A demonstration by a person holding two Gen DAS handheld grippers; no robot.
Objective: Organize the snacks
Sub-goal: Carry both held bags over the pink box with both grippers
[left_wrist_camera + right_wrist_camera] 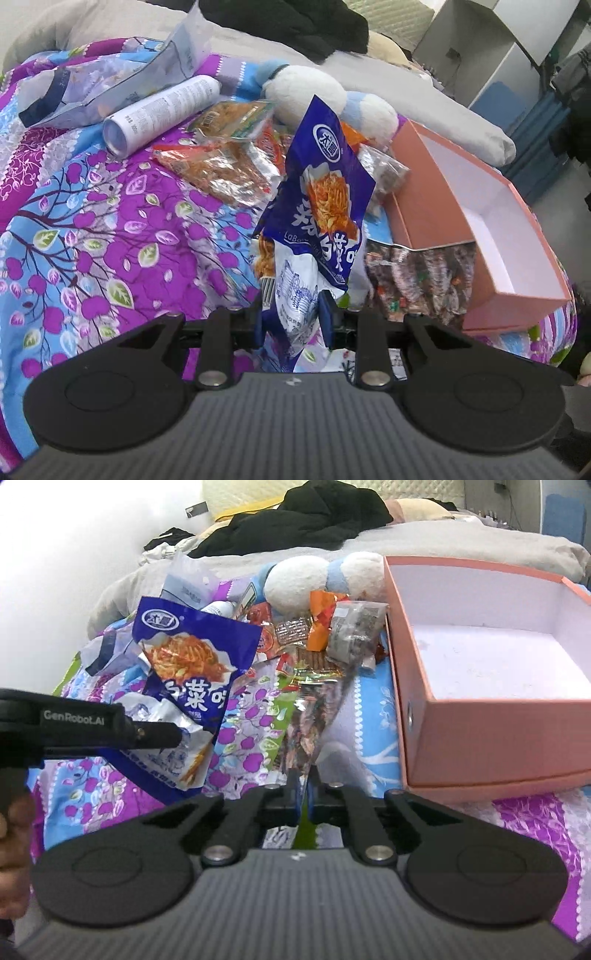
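Left wrist view: my left gripper is clamped on the lower end of the blue snack bag, which I hold above the floral bedspread.
Bag look: blue and white foil, crumpled, printed with orange shredded food and a round logo.
Right gripper: jaws pressed together on a thin clear-and-green packet; its contents I can't make out.
Box: one pink box, white inside, open, lying just right of the snack pile.
Hidden: pile overlaps, so no exact packet count; the box's far right corner is cut off in the right wrist view.
Counted: two grippers, one box, one white tube, one plush toy.
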